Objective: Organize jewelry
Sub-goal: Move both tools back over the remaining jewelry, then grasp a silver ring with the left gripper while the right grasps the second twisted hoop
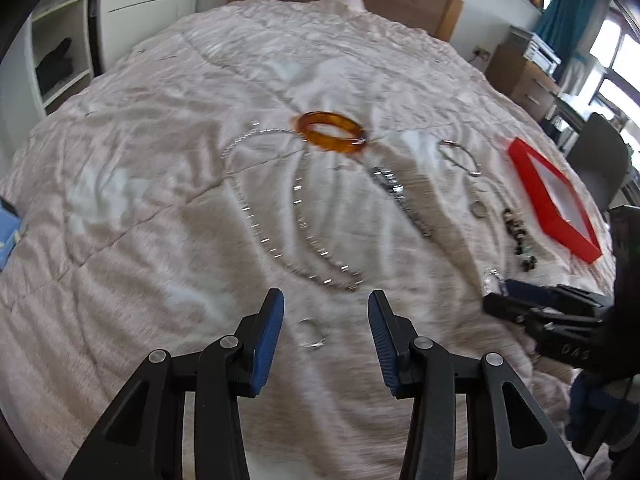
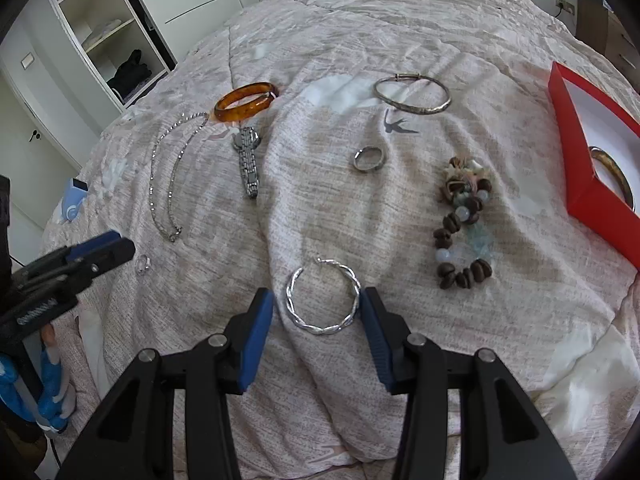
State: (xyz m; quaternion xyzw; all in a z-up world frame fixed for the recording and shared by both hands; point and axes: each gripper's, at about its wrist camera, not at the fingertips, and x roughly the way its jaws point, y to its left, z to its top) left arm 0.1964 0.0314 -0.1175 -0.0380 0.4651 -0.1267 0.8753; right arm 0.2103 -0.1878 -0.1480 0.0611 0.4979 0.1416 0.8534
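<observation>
the left gripper (image 1: 326, 304) points down at the pale quilted bedspread (image 1: 160, 184) with its blue pads apart and nothing between them pressed; a small silver ring (image 1: 312, 334) lies on the cloth in the gap between the two jaws, touching neither, blurred in the left wrist view. seen from the right wrist view, that same small ring (image 2: 143, 265) sits just beside the tip of the left tongs. just ahead of the left jaws lies the clasp end of a long silver chain necklace (image 1: 280, 208), its loop running away up the bed toward an amber bangle (image 1: 332, 132), which rests at the far end of the chain. the right gripper (image 2: 317, 304) also stands open, holding nothing: a twisted silver hoop bracelet (image 2: 322, 300) lies flat on the bedspread between its pads, its right edge right against the right pad or very nearly so, its left edge a little clear of the left pad; whether the right pad touches it i cannot tell. further ahead of the right tongs lie a broad silver ring (image 2: 369, 159), a thin silver bangle (image 2: 412, 94) beyond it, and a silver watch (image 2: 248, 160) off to the left near the amber bangle. to the right of the hoop is a brown and pale bead bracelet (image 2: 464, 228), and beyond that, at the bed's right edge, an open red box (image 2: 576, 148) with a white lining, in which one bangle (image 2: 612, 172) already lies, partly hidden by the box wall.
</observation>
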